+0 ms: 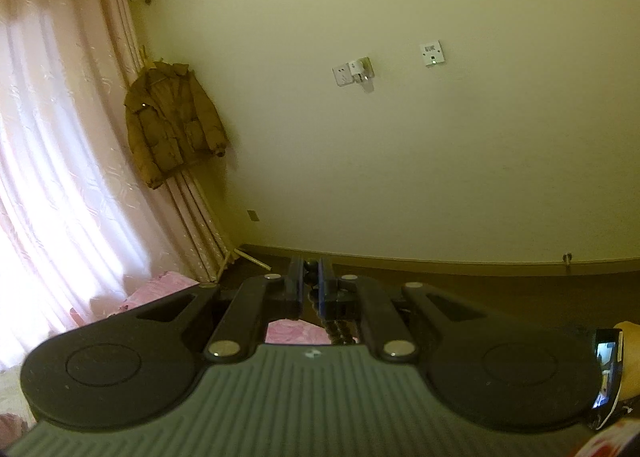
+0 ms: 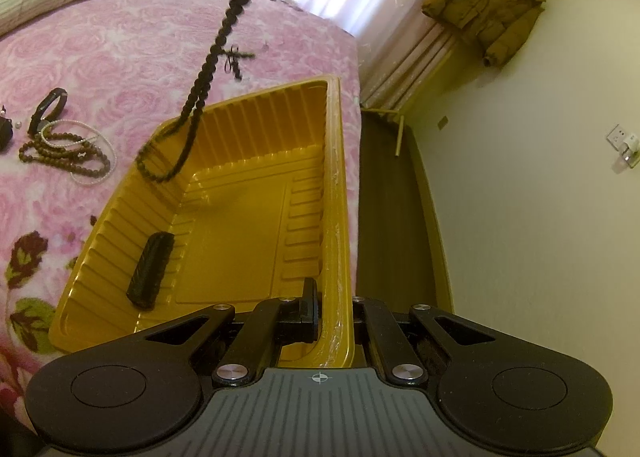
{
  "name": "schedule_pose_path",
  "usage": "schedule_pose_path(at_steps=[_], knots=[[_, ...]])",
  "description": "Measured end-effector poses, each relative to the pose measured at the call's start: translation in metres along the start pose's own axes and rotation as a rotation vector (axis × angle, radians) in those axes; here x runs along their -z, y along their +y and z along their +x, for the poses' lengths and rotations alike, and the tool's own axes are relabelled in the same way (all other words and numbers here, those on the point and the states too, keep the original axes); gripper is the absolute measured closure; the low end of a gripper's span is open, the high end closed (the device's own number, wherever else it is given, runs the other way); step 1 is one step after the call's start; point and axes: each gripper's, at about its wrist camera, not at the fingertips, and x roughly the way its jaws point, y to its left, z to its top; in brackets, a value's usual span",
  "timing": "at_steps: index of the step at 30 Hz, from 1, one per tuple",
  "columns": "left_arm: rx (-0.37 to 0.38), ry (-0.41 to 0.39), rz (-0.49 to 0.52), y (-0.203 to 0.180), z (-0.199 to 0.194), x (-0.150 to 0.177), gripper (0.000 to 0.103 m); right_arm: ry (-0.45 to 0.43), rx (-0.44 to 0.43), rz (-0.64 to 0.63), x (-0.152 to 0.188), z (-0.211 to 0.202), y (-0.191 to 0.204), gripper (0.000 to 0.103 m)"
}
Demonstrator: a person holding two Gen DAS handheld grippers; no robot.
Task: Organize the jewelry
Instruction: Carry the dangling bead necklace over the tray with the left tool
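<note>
Item: long strand of dark round beads (image 2: 208,69). You are holding it pinched in the left gripper (image 1: 311,281), whose jaws are standing narrow with beads (image 1: 340,331) showing between and below them. In the right wrist view the strand is hanging from 12 o'clock down toward 10 o'clock, its long axis steeply slanted, and its lower loop is dangling at or just over the far left wall of the tray; contact cannot be told.

Item: yellow ribbed plastic tray (image 2: 120,241) on the pink rose-patterned bedspread (image 2: 120,37). The right gripper (image 2: 334,309) is clamping the tray's near right rim, one finger inside the wall and one outside. A black oblong case (image 2: 151,271) is lying inside at 9 o'clock.

Item: brown bead necklace (image 2: 60,155) and white pearl string (image 2: 94,177), tangled together on the bedspread at 10 o'clock, well apart from the tray; a black band (image 2: 46,109) is lying just beyond them.

Judgement: the left hand is the nearer; the strand's loop is sitting toward the tray's left edge, so lowering probably calls for drifting it toward 3 o'clock first.
</note>
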Motion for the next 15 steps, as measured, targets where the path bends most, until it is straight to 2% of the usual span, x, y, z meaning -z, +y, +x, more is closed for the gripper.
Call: schedule_pose_path(at_steps=[5, 15], knots=[[0.018, 0.031, 0.012, -0.006, 0.014, 0.008, 0.097, 0.004, -0.003, 0.002, 0.001, 0.002, -0.001, 0.100], [0.047, 0.134, 0.017, -0.019, 0.049, 0.044, 0.097, 0.006, -0.005, 0.004, 0.003, 0.004, -0.001, 0.100]])
